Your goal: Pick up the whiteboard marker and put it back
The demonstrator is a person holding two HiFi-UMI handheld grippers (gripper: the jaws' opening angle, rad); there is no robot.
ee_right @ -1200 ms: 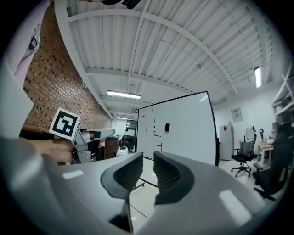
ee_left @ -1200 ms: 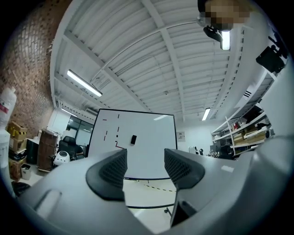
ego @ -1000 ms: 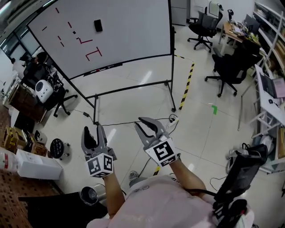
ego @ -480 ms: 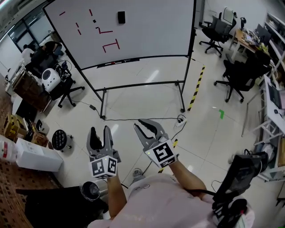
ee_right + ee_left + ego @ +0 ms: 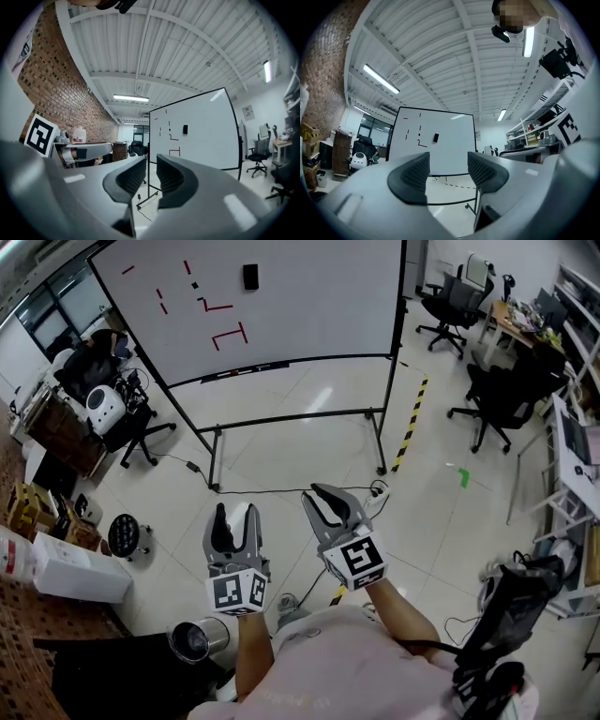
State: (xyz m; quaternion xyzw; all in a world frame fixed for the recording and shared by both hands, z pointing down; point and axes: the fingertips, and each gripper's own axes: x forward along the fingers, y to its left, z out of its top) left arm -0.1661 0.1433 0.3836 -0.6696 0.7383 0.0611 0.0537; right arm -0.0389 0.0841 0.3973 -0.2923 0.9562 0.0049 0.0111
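A whiteboard (image 5: 281, 306) on a wheeled stand faces me across the tiled floor, with red marks and a black eraser (image 5: 250, 277) on it. Small dark items lie on its tray (image 5: 234, 371); I cannot pick out a marker among them. My left gripper (image 5: 232, 519) is held low in front of me, shut and holding nothing. Beside it, my right gripper (image 5: 332, 504) is shut and also holds nothing. Both point toward the whiteboard (image 5: 433, 140) (image 5: 192, 133), well short of it. Neither gripper view shows anything between the jaws.
Office chairs (image 5: 492, 395) and desks stand at the right, with shelving (image 5: 572, 296) behind. At the left are a chair with clutter (image 5: 103, 399), cardboard boxes (image 5: 70, 568) and a brick wall. A metal bin (image 5: 192, 641) sits near my feet. Cables and yellow-black tape (image 5: 411, 423) run across the floor.
Both grippers have shifted a little to the right and lower in the head view. The whiteboard has slid to the right in that view. Both jaws stay as they were.
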